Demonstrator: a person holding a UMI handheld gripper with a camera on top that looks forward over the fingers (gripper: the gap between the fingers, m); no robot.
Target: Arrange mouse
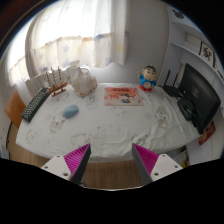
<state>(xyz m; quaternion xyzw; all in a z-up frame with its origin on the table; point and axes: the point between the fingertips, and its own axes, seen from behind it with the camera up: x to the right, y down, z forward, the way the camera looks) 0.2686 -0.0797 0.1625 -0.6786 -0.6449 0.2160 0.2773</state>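
Tongs (111, 160) hang wide and empty at the near edge of the surface (120, 130), probably backed off to line up. Well beyond them, the mouse (70, 112) sits near the keyboard (36, 104).

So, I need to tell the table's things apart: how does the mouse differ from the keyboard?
The mouse is small, rounded and bluish; the keyboard is long, flat and dark. The mouse lies further in on the white tablecloth, the keyboard at its edge, set at a slant. Both rest on the table, well beyond the open gripper, untouched.
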